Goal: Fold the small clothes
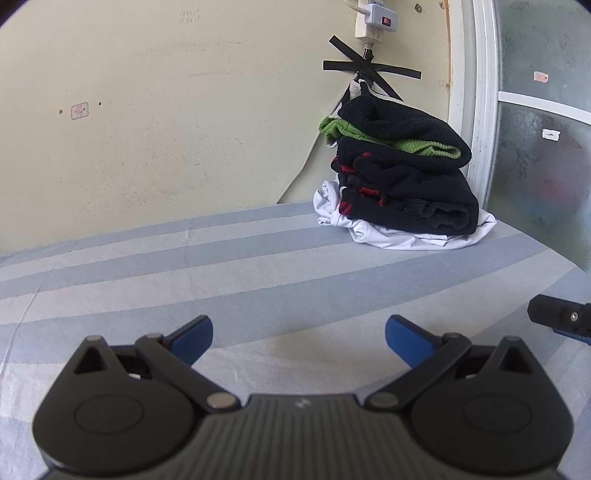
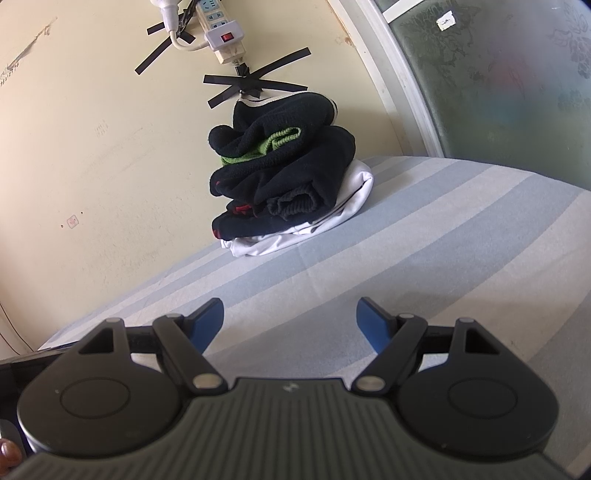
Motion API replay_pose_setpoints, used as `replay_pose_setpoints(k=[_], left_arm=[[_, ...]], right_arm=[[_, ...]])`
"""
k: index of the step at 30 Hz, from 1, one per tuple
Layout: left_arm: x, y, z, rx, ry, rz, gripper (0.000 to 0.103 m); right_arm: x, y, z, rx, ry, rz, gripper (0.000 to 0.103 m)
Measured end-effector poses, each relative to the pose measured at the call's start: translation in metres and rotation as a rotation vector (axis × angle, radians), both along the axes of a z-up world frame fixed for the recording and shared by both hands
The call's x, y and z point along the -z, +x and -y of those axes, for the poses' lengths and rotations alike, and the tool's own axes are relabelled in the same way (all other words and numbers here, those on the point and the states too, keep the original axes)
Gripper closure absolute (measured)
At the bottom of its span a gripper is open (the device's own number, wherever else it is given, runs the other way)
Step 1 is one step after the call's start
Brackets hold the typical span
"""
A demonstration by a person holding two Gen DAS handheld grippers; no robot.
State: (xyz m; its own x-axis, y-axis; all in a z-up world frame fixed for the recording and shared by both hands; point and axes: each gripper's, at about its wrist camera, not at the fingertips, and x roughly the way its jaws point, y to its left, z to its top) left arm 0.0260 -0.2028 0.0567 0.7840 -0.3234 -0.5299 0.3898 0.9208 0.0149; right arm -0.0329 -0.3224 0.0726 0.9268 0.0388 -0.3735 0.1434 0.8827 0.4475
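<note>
A pile of folded clothes (image 1: 402,173) stands at the far side of the striped bed sheet (image 1: 184,266), against the wall: black garments with red and green trim on top of a white one. The right wrist view shows the same pile (image 2: 284,181) from another angle. My left gripper (image 1: 298,332) hovers low over the sheet, open, nothing between its blue pads. My right gripper (image 2: 290,314) is also open and empty, well short of the pile. Part of the right gripper (image 1: 561,317) shows at the right edge of the left wrist view.
A power strip (image 2: 221,33) hangs on the cream wall above the pile, held by crossed black tape (image 2: 255,83). A white window frame (image 1: 480,110) with frosted glass runs along the right. A fingertip (image 2: 9,452) shows at the bottom left.
</note>
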Motion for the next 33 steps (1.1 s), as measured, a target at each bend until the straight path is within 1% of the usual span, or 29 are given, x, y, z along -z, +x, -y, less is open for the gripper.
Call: replay_pose_setpoints(k=[5, 7, 9, 12, 18, 26, 33], left_arm=[[0.0, 0.001, 0.001, -0.004, 0.006, -0.003, 0.0], [0.0, 0.002, 0.0, -0.002, 0.005, -0.005, 0.0], [-0.001, 0.0, -0.001, -0.005, -0.002, 0.003, 0.0], [-0.002, -0.002, -0.003, -0.018, -0.004, 0.021, 0.0], [-0.003, -0.005, -0.005, -0.012, -0.013, 0.03, 0.0], [-0.004, -0.001, -0.01, -0.008, -0.039, 0.004, 0.0], [-0.005, -0.002, -0.011, 0.0, -0.039, 0.009, 0.0]], right_arm=[[0.0, 0.001, 0.002, -0.009, 0.006, -0.006, 0.02], [0.0, 0.001, 0.003, -0.021, 0.012, -0.003, 0.015], [0.0, 0.001, 0.003, -0.05, 0.017, 0.009, 0.013], [-0.002, -0.002, -0.001, -0.062, 0.001, 0.032, 0.008], [-0.002, -0.001, -0.003, -0.067, -0.02, 0.026, 0.006], [-0.001, -0.001, -0.001, -0.068, -0.007, 0.021, 0.004], [0.0, 0.0, 0.002, -0.058, 0.012, 0.012, 0.004]])
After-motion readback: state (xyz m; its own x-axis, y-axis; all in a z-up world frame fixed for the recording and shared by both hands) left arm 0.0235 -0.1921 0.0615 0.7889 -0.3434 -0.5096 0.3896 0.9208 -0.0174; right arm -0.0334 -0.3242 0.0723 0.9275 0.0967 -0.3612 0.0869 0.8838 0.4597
